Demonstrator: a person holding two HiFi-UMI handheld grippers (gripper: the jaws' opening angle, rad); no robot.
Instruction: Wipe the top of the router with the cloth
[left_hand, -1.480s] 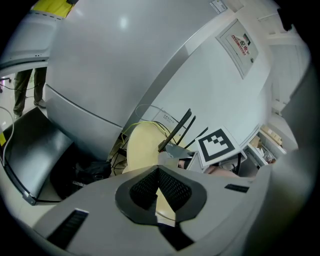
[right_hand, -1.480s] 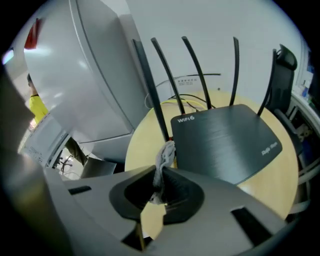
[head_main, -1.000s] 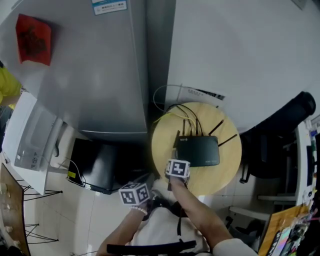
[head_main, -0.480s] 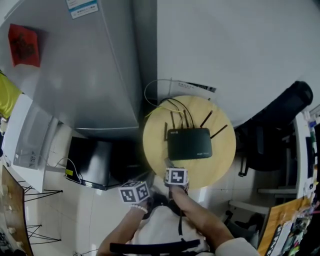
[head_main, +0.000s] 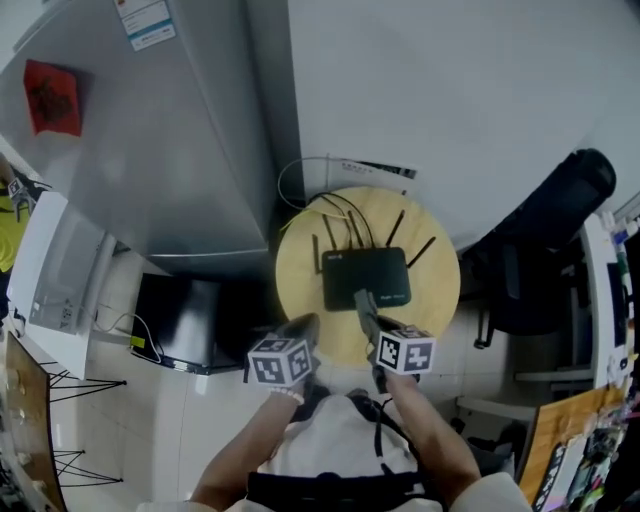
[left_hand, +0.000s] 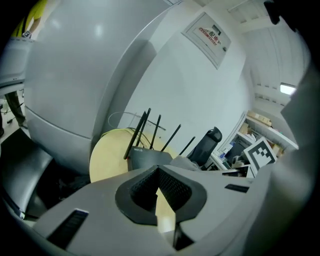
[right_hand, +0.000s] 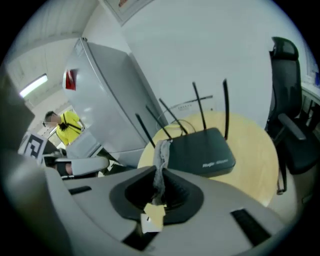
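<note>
Closest in, at the bottom middle of the head view, the right gripper (right_hand: 159, 172) is pinching a thin grey cloth (right_hand: 162, 150), which pokes out past the jaws as a limp strip. The left gripper (left_hand: 157, 170), lower left, has its jaws pressed together on nothing.

The cloth's free end sits right by the router's (head_main: 366, 279) near left corner; can't tell if it's touching. The router is a flat black box in the middle of the round wooden table (head_main: 430, 310), with its antennas up along the back edge.

Behind that there's a grey fridge (head_main: 170, 150) upper left and an office chair (head_main: 545, 240) at right.

My guess is the cloth is soft and floppy, so a short grip like this one works. The router looks light and slick, so it probably slides when pushed. I'd steady a front corner, well clear of the antennas.
</note>
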